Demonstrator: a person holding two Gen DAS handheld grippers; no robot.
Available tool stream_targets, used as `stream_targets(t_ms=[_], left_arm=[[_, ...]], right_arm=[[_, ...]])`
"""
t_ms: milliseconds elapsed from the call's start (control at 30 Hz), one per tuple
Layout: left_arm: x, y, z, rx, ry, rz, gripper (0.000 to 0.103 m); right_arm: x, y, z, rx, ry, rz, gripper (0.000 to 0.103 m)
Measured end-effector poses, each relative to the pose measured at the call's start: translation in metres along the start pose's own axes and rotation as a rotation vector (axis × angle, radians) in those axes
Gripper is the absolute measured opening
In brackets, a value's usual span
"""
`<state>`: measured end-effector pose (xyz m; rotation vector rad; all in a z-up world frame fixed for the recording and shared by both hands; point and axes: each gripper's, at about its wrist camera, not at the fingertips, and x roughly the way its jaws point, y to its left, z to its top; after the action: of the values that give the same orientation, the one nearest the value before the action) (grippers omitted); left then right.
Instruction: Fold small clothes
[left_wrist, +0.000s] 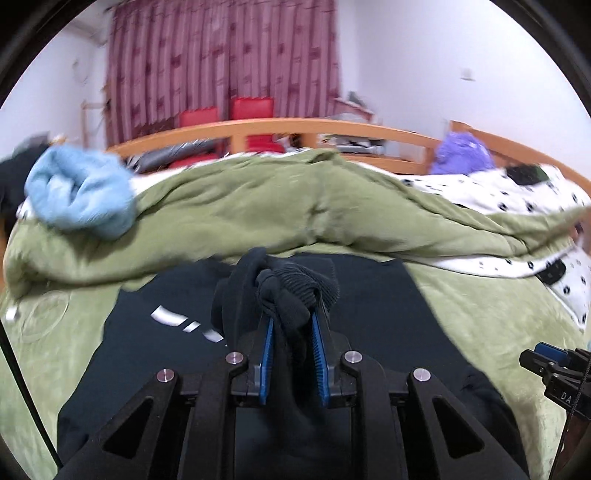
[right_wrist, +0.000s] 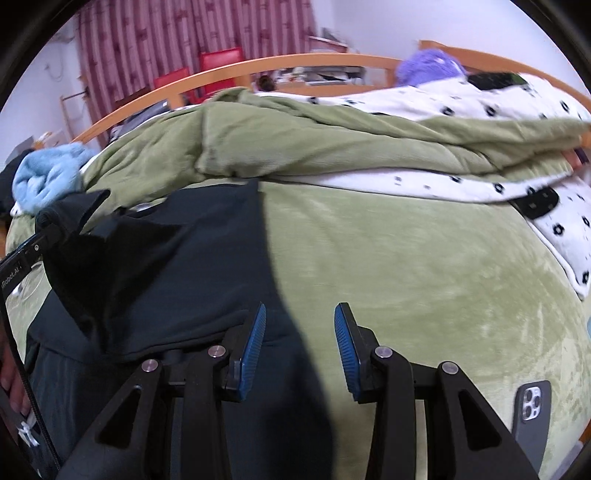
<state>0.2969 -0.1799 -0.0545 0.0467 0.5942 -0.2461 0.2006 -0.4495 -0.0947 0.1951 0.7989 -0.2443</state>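
A dark navy garment (left_wrist: 369, 295) with a white print (left_wrist: 173, 317) lies spread on the green bed cover (left_wrist: 480, 325). My left gripper (left_wrist: 291, 317) is shut on a bunched ribbed edge of it and holds that part lifted above the rest. In the right wrist view the same garment (right_wrist: 166, 266) covers the left half, one corner raised by the left gripper (right_wrist: 40, 229). My right gripper (right_wrist: 300, 308) stands open over the garment's right border; the cloth lies under the jaws and the pads (right_wrist: 255, 339) do not press on it.
A rumpled green blanket (left_wrist: 277, 206) and a white dotted quilt (left_wrist: 517, 192) pile up behind the garment. A light blue cloth (left_wrist: 77, 192) sits at the back left. A phone (right_wrist: 532, 410) lies at the near right. The wooden bed rail (left_wrist: 258, 127) rims the far side.
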Motion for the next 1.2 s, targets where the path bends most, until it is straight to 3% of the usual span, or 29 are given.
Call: stream_targets(t_ms=[233, 333, 367, 400, 700, 933, 1033, 1200], left_arm=[[0.003, 0.086, -0.038, -0.136, 0.122, 0.026, 0.022], [0.0, 0.117, -0.058, -0.176, 0.152, 0.04, 0.047], [-0.002, 0.124, -0.064, -0.191, 0.153, 0.039, 0.063], [-0.004, 0.133, -0.07, -0.209, 0.151, 0.037, 0.069], [0.007, 0.171, -0.096, -0.305, 0.187, -0.031, 0.069], [-0.002, 0.16, -0.08, -0.293, 0.094, -0.123, 0.07], [0.005, 0.146, -0.067, -0.266, 0.093, -0.123, 0.071], [0.034, 0.132, -0.059, -0.216, 0.148, -0.006, 0.071]], right_arm=[[-0.002, 0.06, -0.007, -0.116, 0.01, 0.026, 0.038], [0.001, 0.074, -0.013, -0.147, 0.02, 0.037, 0.038], [0.004, 0.079, -0.015, -0.154, 0.03, 0.036, 0.038], [0.007, 0.081, -0.017, -0.157, 0.037, 0.037, 0.038], [0.024, 0.089, -0.021, -0.17, 0.064, 0.025, 0.038], [0.033, 0.087, -0.02, -0.164, 0.08, 0.027, 0.038], [0.035, 0.086, -0.019, -0.161, 0.087, 0.024, 0.038], [0.035, 0.083, -0.019, -0.162, 0.088, 0.025, 0.038]])
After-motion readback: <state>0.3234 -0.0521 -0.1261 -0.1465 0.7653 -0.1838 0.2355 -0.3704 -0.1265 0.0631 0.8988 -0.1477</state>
